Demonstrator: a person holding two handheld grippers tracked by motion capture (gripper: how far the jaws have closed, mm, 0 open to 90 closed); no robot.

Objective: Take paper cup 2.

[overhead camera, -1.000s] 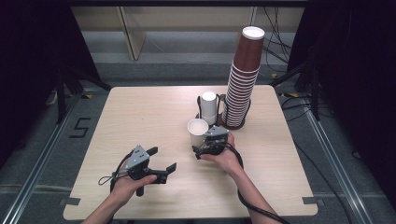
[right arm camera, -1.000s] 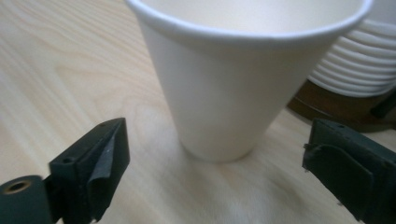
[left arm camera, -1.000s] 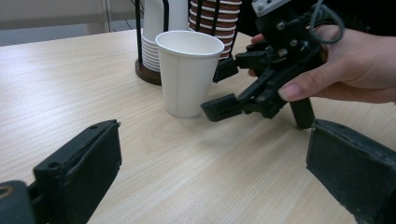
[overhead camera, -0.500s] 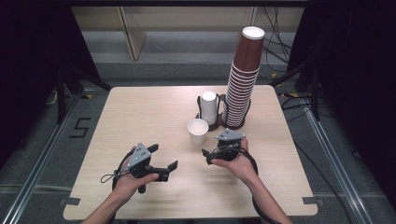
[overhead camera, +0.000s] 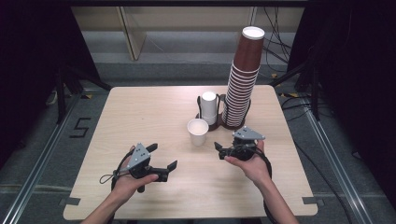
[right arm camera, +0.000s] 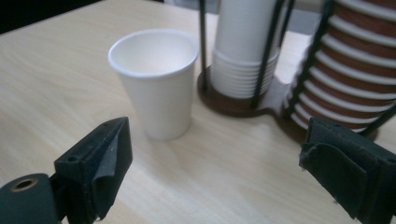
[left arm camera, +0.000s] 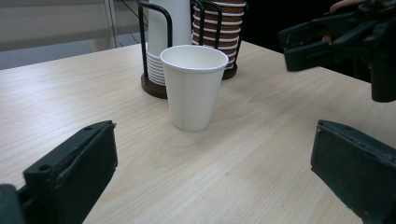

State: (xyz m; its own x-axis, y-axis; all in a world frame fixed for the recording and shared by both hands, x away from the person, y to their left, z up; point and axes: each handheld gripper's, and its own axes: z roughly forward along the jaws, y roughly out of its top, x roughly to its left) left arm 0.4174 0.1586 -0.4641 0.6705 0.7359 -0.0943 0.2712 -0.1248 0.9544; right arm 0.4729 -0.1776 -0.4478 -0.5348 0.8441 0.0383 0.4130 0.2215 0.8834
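Note:
A white paper cup (overhead camera: 197,131) stands upright on the wooden table (overhead camera: 140,116), just in front of the cup holder. My right gripper (overhead camera: 219,150) hovers to its right with its jaws pointing at it. Those jaws are open and have just been closing a little, with nothing between them. In the right gripper view the cup (right arm camera: 156,79) stands beyond the jaws, apart from both. My left gripper (overhead camera: 163,156) rests open at the front left, and its view shows the cup (left arm camera: 194,86) ahead and the right gripper (left arm camera: 301,44) at upper right.
A dark wire holder (overhead camera: 219,122) behind the cup carries a short stack of white cups (overhead camera: 209,106) and a tall stack of brown cups (overhead camera: 243,79). Cables trail from both grippers. The table's far right corner lies close behind the brown stack.
My right gripper has drawn back from the white cup, moving right and upward. The cup stays standing where it was. The left hand has kept still.

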